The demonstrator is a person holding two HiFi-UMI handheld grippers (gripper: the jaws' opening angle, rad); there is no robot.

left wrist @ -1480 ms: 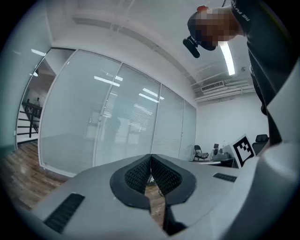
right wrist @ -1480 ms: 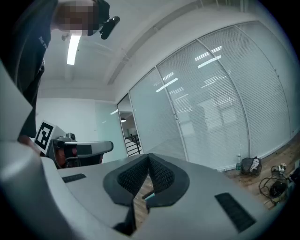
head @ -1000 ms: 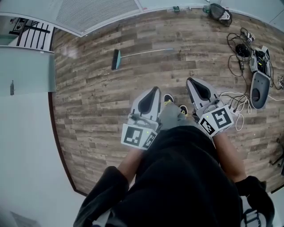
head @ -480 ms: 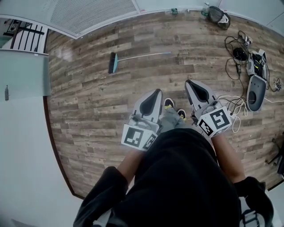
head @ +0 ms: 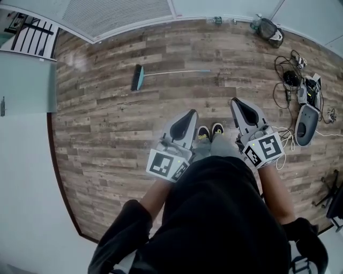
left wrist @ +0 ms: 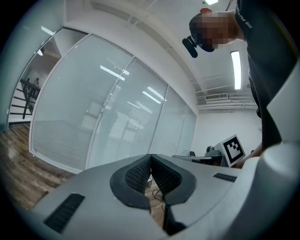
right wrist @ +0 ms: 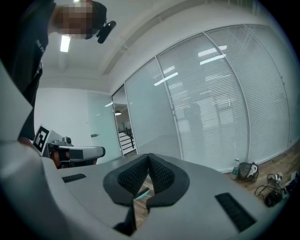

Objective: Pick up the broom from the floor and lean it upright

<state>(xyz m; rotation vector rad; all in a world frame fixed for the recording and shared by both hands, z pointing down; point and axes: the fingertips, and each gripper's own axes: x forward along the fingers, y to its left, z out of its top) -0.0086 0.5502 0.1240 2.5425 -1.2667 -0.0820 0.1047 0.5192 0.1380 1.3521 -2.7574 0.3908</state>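
Ahead, the broom (head: 171,73) lies flat on the wood floor (head: 107,134), near the foot of the glass wall (head: 118,16), with bare boards between us. My left tongs (head: 189,114) and right tongs (head: 236,103) are both closed and empty. Cables (head: 289,75), perhaps with chargers, crowd the right edge.

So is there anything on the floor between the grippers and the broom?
Nothing visible. Only bare floor lies between the left gripper, the right gripper and the broom, which lies flat farther ahead. The cables sit off to the right, outside that path.
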